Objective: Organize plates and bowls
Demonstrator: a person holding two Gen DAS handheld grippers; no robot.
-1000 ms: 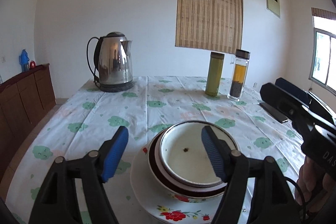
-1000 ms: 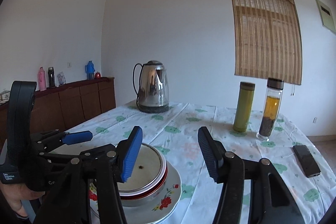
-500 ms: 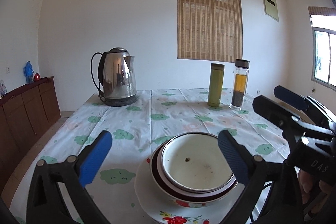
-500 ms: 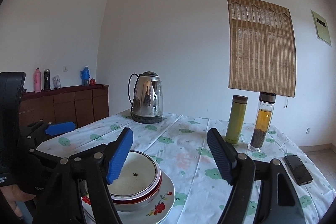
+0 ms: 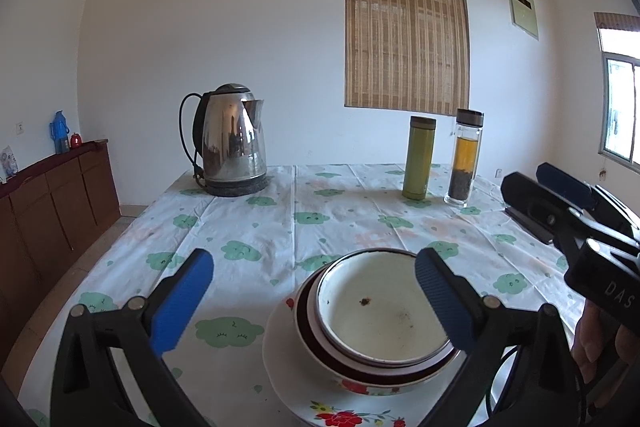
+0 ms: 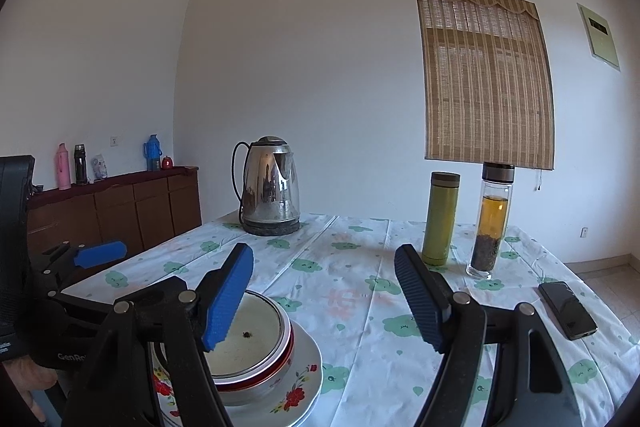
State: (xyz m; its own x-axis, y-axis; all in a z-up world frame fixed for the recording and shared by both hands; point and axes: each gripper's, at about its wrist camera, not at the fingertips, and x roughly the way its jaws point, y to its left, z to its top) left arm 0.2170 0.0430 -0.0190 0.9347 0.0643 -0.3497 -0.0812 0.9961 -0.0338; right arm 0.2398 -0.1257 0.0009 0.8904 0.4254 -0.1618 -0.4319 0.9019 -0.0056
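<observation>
White enamel bowl (image 5: 380, 311) nested in red-rimmed bowl (image 5: 344, 351) on floral plate (image 5: 288, 375), near table edge. Left gripper (image 5: 314, 297) just widened, jaws apart, empty; right gripper (image 6: 324, 301) likewise. Stack looks complete; withdraw straight back, avoid clipping rim.

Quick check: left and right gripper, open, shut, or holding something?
Left gripper: open, jaws have just been opening, nothing held; bowls below.
Right gripper: open, jaws have just been opening, nothing held.

Bare tablecloth (image 5: 256, 227) lies open between kettle (image 5: 232, 143) and bottles (image 5: 418, 157) (far end).
</observation>
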